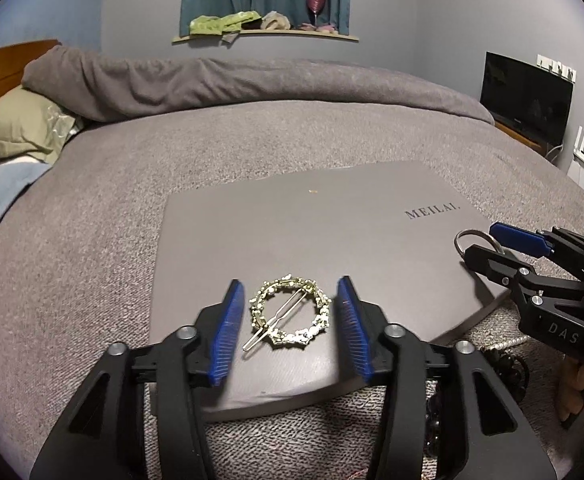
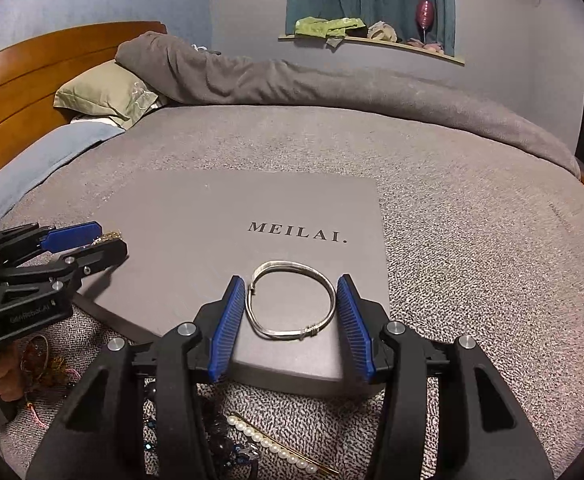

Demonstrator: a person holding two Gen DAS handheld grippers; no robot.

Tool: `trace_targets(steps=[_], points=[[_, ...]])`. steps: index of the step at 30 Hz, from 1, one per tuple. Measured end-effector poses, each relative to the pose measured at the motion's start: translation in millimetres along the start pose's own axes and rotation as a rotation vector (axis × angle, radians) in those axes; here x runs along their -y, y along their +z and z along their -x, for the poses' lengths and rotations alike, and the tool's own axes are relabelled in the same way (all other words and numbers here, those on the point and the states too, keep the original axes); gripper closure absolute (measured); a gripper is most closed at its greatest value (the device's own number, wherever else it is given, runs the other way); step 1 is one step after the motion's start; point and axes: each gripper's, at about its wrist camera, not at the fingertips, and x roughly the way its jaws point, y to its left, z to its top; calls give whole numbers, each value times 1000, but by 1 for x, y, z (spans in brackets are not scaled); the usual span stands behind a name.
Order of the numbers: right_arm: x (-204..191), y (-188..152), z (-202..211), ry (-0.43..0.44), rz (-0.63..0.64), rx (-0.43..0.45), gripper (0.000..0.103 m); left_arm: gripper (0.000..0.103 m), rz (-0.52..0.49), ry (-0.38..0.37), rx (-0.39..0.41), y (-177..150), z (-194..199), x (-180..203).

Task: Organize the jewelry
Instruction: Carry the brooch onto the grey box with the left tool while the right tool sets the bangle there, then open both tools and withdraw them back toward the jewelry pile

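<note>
A flat grey box lid marked MEILAI (image 1: pixel 311 232) (image 2: pixel 220 208) lies on the bed. A round gold hair clip (image 1: pixel 290 311) lies on it between the blue pads of my left gripper (image 1: pixel 290 328), which is open around it without touching. A silver bangle (image 2: pixel 292 300) lies on the lid between the pads of my right gripper (image 2: pixel 292 328), open, pads close beside it. The right gripper (image 1: pixel 491 246) and the bangle (image 1: pixel 475 240) show at the right of the left wrist view; the left gripper (image 2: pixel 88 242) shows at the left of the right wrist view.
Loose jewelry lies on the grey bedspread (image 2: pixel 471 260) in front of the lid: a pearl hair pin (image 2: pixel 276 446), dark beads (image 1: pixel 507 368), a gold and red piece (image 2: pixel 44 364). Pillows (image 2: pixel 104 96) and a rolled blanket (image 1: pixel 252 84) lie at the back. A TV (image 1: pixel 525 96) stands right.
</note>
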Motion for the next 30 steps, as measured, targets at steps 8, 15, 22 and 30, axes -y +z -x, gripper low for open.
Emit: trace_targets(steps=[8, 15, 22, 30], points=[[2, 0, 4, 10, -4, 15, 47, 36, 5, 1, 17, -1, 7, -1], [5, -2, 8, 16, -7, 24, 44, 25, 0, 0, 33, -2, 15, -1], [2, -4, 14, 30, 8, 36, 39, 13, -21, 6, 61, -3, 26, 1], [3, -9, 21, 32, 15, 39, 37, 11, -26, 3, 67, -7, 32, 4]])
